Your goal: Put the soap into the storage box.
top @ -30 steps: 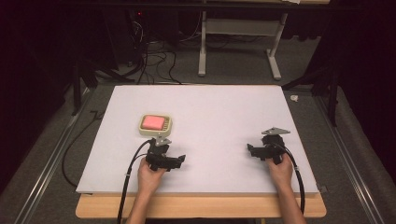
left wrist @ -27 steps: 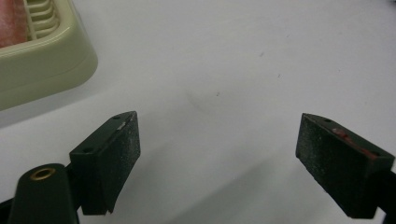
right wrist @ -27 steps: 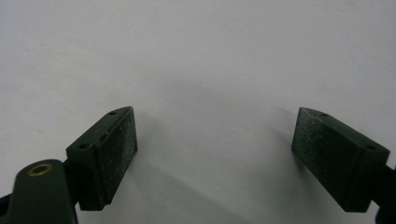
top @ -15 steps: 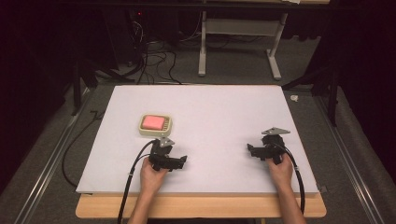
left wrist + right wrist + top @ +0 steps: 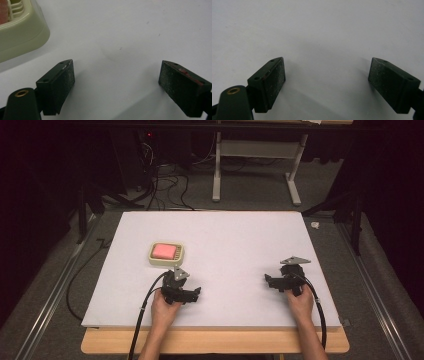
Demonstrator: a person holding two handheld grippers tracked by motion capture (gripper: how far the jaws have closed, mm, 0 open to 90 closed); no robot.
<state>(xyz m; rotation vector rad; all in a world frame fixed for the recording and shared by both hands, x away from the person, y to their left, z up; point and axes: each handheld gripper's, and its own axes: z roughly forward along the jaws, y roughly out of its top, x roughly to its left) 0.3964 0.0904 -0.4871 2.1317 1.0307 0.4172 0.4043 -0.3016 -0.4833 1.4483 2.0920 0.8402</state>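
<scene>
A cream dish (image 5: pixel 166 253) with a pink block (image 5: pixel 164 251) in it sits on the left half of the white board (image 5: pixel 230 235). My left gripper (image 5: pixel 186 294) rests on the board just below and to the right of the dish, held by a hand. In the left gripper view this gripper (image 5: pixel 116 82) is open over bare board, with the dish's corner (image 5: pixel 22 35) at the upper left, apart from the jaws. My right gripper (image 5: pixel 277 281) lies on the right half of the board. The right gripper view shows it (image 5: pixel 327 82) open with nothing between its jaws.
The board lies on a wooden table (image 5: pixel 215 342) whose front edge shows below it. Cables (image 5: pixel 145 310) trail from both grippers off the front. Beyond the board, a desk frame (image 5: pixel 255 165) and loose cables (image 5: pixel 160 185) stand on a grey floor.
My left gripper has edged slightly to the right on the board. The right gripper and the dish have not moved.
</scene>
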